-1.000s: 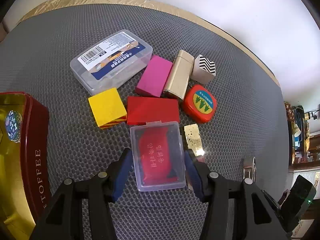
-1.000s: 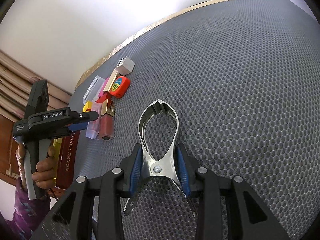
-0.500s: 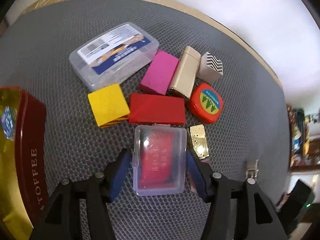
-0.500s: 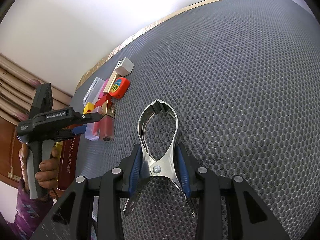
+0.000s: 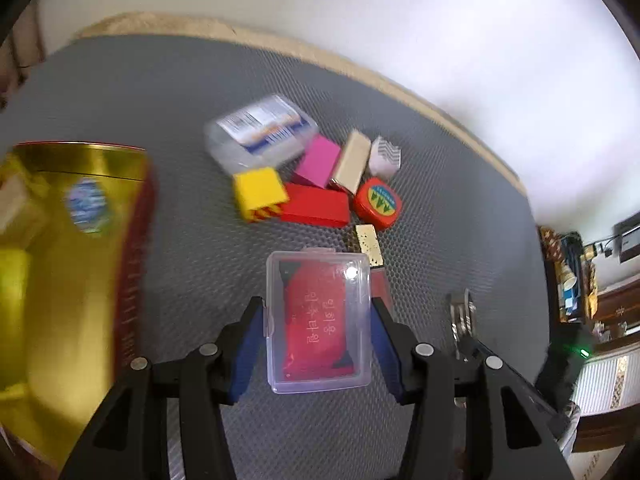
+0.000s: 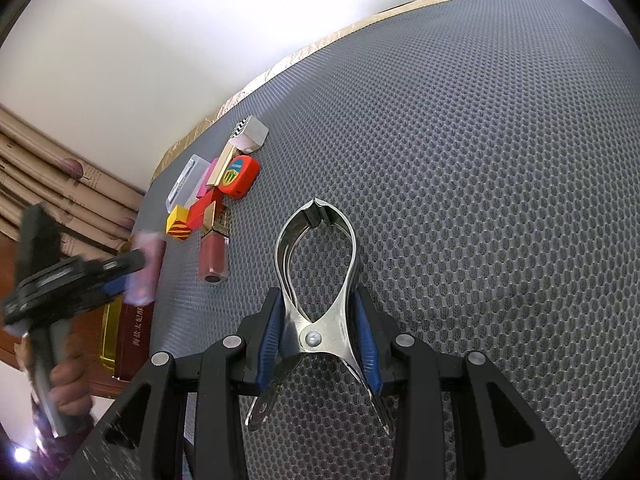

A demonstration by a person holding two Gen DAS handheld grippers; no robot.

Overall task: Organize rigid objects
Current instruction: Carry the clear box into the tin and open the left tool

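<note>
The left gripper [image 5: 318, 334] has just been closing its jaws, and now they pinch a clear plastic box [image 5: 318, 322] between them. The right gripper [image 6: 318, 330] squeezes a shiny metal clamp [image 6: 318, 280], whose nose pokes out ahead.

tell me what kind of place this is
Probably a room in a home: a table under a grey mesh mat by a white wall, with cluttered wooden furniture and a radiator behind.
</note>
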